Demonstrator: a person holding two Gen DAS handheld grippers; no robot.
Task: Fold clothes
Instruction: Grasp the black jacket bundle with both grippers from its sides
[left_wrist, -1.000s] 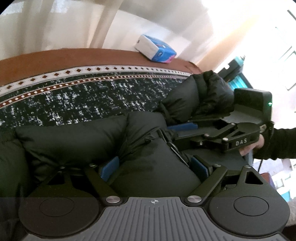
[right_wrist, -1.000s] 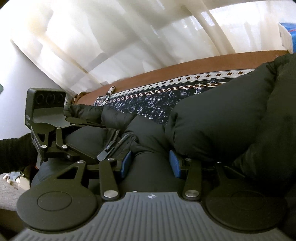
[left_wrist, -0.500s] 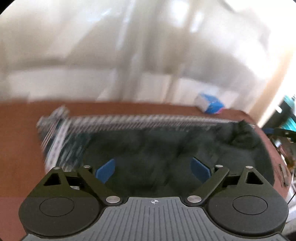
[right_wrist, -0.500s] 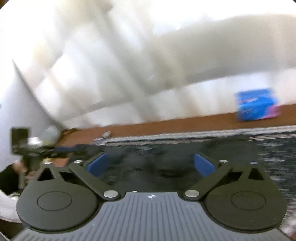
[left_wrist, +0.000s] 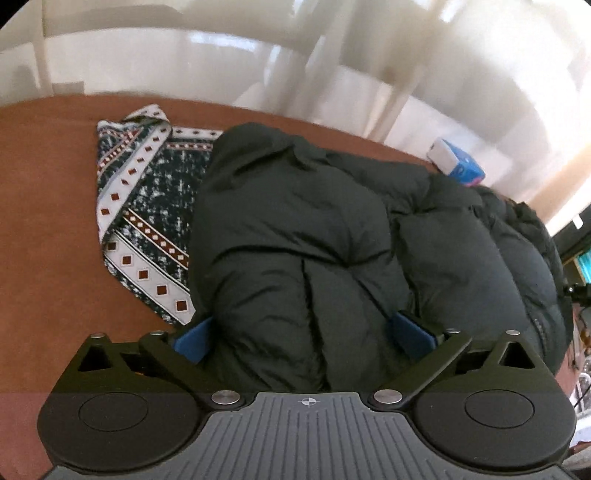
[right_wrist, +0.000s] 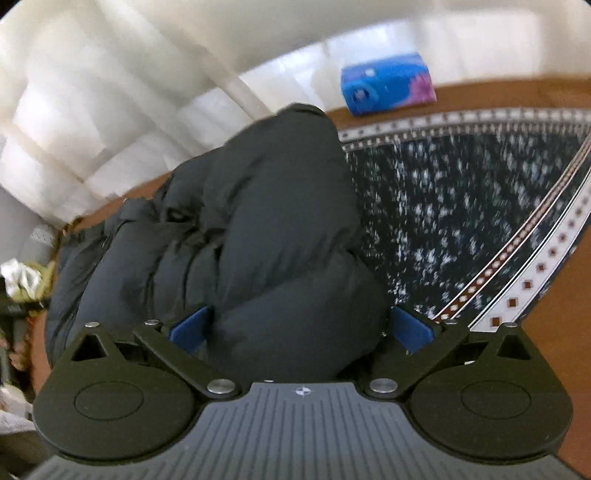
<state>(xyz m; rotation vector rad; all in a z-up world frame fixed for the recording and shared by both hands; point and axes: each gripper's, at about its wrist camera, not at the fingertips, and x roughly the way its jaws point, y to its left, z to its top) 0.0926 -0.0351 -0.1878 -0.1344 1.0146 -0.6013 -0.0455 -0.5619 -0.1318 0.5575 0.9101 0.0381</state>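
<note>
jacket (left_wrist: 295, 236): showing black all over, plain, quilted
cloth (left_wrist: 147, 206): showing dark ground flecked white; white border carrying red-brown diamonds
table (left_wrist: 48, 206): showing plain reddish brown
box (right_wrist: 386, 85): showing bright blue, a pink patch at one end
curtain (left_wrist: 332, 55): showing cream white
finger pads (left_wrist: 192, 338): showing blue

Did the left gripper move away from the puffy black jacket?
Yes. The left gripper pulled up and back: the puffy black jacket filled its view a second ago; now the whole jacket, patterned cloth and brown table show.
</note>
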